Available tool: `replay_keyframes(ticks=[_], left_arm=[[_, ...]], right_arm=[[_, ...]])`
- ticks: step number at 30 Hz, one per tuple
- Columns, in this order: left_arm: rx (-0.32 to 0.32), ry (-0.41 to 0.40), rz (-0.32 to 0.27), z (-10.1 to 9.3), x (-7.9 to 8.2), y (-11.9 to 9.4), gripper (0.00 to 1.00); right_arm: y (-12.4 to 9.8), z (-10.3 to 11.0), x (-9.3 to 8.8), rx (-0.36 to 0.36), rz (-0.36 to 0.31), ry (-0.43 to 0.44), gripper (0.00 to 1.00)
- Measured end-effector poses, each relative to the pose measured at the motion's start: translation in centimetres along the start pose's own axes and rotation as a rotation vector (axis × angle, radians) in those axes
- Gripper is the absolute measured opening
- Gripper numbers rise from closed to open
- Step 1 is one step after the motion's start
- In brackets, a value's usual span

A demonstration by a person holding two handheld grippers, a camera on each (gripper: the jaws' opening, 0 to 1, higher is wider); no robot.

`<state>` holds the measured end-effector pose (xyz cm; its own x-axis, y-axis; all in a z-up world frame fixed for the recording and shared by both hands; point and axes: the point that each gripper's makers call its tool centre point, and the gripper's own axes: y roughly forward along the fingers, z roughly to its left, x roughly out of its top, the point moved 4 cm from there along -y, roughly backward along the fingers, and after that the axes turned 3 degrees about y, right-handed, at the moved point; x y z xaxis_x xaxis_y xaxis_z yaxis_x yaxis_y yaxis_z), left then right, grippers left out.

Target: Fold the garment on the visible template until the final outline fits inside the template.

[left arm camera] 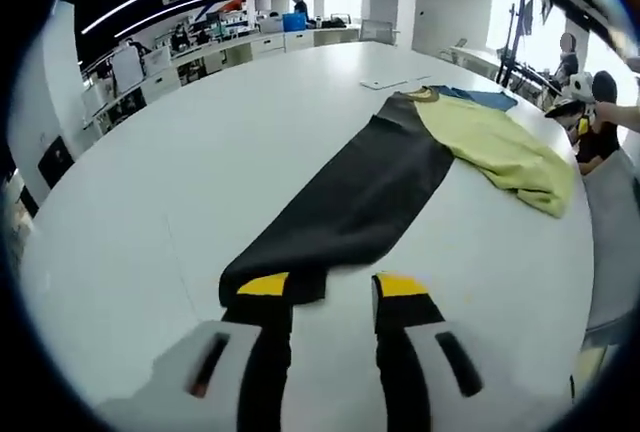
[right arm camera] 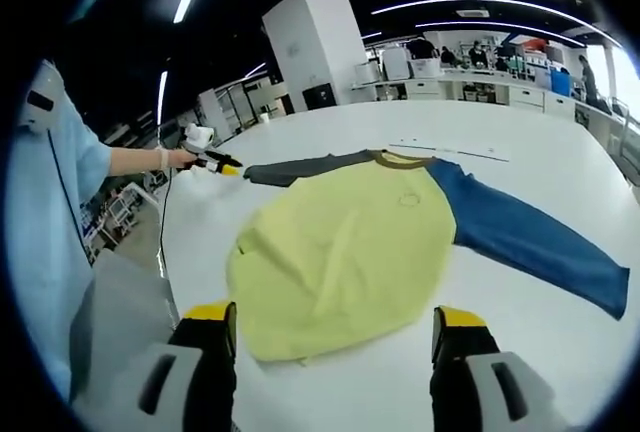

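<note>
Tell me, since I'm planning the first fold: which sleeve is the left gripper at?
The dark grey sleeve: left gripper sits at its cuff. The blue sleeve lies stretched out opposite.

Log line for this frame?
left gripper open at dark sleeve end | right gripper open at shirt hem | sleeves spread, no fold yet

The left gripper view is looking low along the dark sleeve of the garment (left arm camera: 470, 142), its own jaws rising from the bottom edge at the cuff, with the yellow body lying far off at the upper right. The right gripper view is facing the garment's (right arm camera: 350, 242) hem from close by, the yellow body sitting mid-frame. Both views are sharing the garment and the white table (left arm camera: 200, 172). The left gripper (right arm camera: 222, 165) is appearing at the right gripper view's left.
</note>
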<state>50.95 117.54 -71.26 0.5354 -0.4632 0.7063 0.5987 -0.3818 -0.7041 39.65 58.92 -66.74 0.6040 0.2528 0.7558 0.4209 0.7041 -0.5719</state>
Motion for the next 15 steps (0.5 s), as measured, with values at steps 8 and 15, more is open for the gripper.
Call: replay_keyframes(ticks=[8, 15], left_arm=[[0.033, 0.043, 0.038, 0.3, -0.8, 1.8, 0.15], [0.042, 0.06, 0.066, 0.3, -1.1, 2.5, 0.1]], right_arm=[[-0.4, -0.1, -0.2, -0.01, 0.006, 0.009, 0.79], [-0.6, 0.0, -0.5, -0.013, 0.007, 0.025, 0.78]])
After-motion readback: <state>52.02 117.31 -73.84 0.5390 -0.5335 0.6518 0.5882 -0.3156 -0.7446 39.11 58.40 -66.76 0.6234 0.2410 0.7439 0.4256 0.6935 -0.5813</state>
